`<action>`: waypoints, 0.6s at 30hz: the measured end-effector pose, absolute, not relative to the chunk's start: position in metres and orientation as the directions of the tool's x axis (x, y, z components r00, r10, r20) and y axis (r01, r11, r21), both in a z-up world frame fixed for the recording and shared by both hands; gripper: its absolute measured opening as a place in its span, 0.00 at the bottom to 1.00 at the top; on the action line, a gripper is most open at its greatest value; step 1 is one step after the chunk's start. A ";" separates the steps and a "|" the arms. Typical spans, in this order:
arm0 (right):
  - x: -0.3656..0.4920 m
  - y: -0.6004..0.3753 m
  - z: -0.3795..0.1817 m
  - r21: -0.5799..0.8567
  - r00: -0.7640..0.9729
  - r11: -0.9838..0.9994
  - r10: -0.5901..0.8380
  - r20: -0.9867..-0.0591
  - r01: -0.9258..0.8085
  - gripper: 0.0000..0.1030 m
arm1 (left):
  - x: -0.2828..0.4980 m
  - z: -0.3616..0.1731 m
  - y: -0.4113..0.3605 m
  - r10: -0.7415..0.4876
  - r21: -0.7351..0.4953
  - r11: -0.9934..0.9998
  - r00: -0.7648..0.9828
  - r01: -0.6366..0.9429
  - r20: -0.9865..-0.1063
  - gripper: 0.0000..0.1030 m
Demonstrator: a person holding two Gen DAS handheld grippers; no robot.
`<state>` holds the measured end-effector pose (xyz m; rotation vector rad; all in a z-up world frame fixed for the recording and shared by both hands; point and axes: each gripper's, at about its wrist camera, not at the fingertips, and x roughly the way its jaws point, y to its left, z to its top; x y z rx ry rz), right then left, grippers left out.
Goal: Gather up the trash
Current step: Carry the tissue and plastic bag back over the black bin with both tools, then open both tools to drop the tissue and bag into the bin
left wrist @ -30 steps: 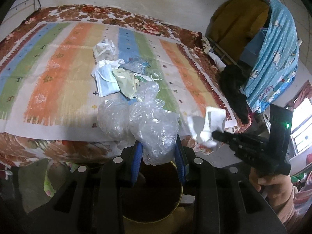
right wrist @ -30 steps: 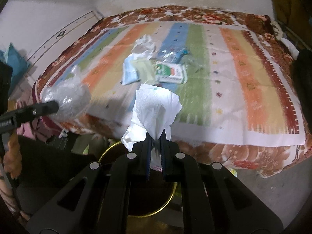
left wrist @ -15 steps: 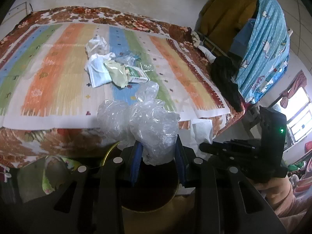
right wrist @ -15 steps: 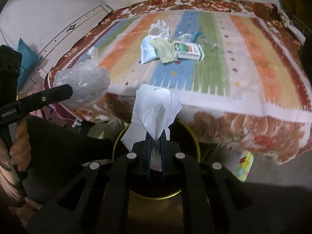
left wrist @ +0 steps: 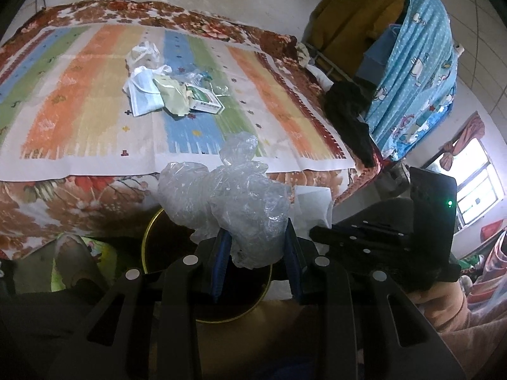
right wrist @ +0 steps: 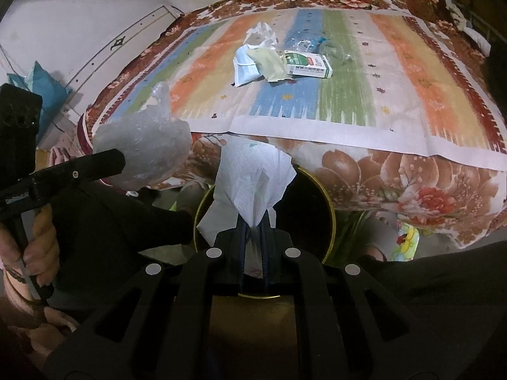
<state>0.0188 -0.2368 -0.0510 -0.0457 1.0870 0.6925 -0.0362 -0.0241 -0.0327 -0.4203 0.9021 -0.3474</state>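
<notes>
Now over the bin [right wrist: 329, 209], gold-rimmed, dark inside, low centre of both views, at the foot of the bed [right wrist: 396, 190]. Left gripper [left wrist: 255, 237] clamped partway on a crumpled clear plastic bag [left wrist: 240, 202], blue pads pressed into its sides; right gripper [right wrist: 253, 221] pinched nearly closed on a white paper napkin [right wrist: 250, 177], fanned out above the fingers. Both loads near the bin mouth, the napkin squarely over it, the plastic bag at its upper edge in the left wrist view.

To finish the drop well: bring the plastic bag further over the dark opening before letting go, since light film drifts and clings to the pads. Lower both close to the rim, release the napkin straight down, then part the left jaws wide and shake lightly if the film sticks. Keep the two tools from knocking, being just beside each other at lower right of the left view.

Compared with a second ago: bed and its striped cloth [left wrist: 190, 101] slid upward in both frames, bin mouth much more exposed below the fingers, both tools drawn back and lowered. Grips unchanged. Remaining litter [left wrist: 164, 91], a mask, wrappers and a small green-and-white carton [right wrist: 305, 63], untouched in the upper middle of the cloth.
</notes>
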 end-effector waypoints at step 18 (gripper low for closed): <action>0.025 -0.239 -0.049 0.346 0.260 0.777 0.534 -0.805 -0.525 0.45 | -0.037 -0.026 -0.019 -0.401 -0.460 0.885 0.629 0.078 -0.666 0.71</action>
